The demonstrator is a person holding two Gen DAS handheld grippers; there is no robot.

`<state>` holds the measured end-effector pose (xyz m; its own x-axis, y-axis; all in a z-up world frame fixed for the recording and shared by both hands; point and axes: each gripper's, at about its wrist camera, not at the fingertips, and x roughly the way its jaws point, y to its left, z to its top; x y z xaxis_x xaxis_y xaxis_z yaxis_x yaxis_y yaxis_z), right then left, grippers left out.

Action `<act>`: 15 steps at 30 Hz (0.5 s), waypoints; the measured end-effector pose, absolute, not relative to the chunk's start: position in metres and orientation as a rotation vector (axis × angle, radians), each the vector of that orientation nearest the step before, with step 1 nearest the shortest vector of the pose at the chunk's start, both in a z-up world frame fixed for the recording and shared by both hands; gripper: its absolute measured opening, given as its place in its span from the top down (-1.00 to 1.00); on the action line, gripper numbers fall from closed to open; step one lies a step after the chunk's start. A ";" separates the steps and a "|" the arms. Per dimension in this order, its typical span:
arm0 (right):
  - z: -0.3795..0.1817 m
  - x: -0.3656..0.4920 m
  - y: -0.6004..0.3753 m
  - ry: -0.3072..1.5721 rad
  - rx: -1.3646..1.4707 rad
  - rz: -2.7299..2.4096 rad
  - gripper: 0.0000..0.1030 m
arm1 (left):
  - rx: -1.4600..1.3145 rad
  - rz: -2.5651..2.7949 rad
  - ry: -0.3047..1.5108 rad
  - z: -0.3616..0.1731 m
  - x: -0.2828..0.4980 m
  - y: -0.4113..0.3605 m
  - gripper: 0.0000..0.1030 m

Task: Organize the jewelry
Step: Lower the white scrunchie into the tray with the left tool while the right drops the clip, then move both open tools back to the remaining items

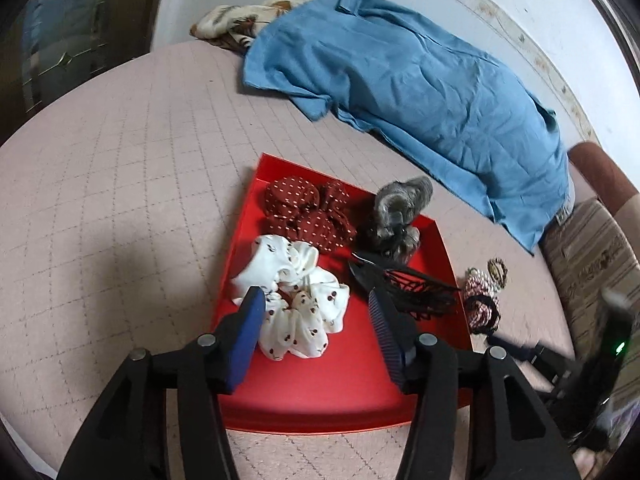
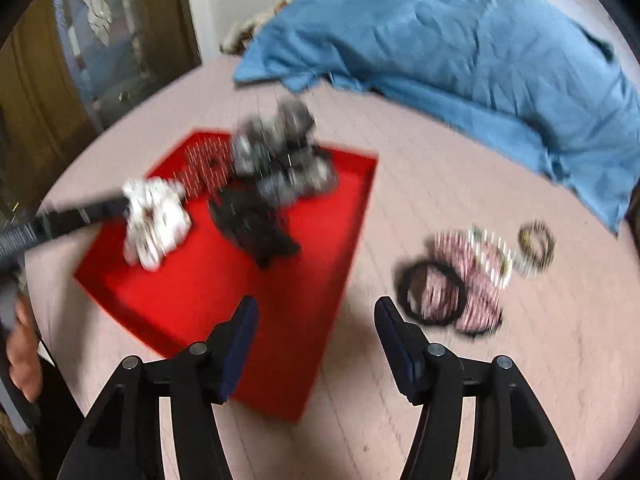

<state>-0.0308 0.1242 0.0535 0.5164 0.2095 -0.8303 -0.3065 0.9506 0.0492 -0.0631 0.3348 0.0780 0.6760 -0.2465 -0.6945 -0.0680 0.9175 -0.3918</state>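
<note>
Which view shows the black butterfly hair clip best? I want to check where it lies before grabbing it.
The left wrist view: the black butterfly hair clip is sharp there, its cut-out wings readable, lying in the red tray near its right edge. In the right wrist view motion blur reduces it to a dark shape in the tray.

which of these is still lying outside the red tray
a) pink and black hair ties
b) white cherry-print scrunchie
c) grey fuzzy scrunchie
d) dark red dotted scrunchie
a: the pink and black hair ties lie on the pink bedspread just right of the red tray, while the three scrunchies sit in the tray.
</note>
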 end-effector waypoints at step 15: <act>0.042 -0.057 0.133 1.044 -0.090 0.359 0.69 | -0.334 -0.018 0.790 0.082 -0.067 0.336 -0.03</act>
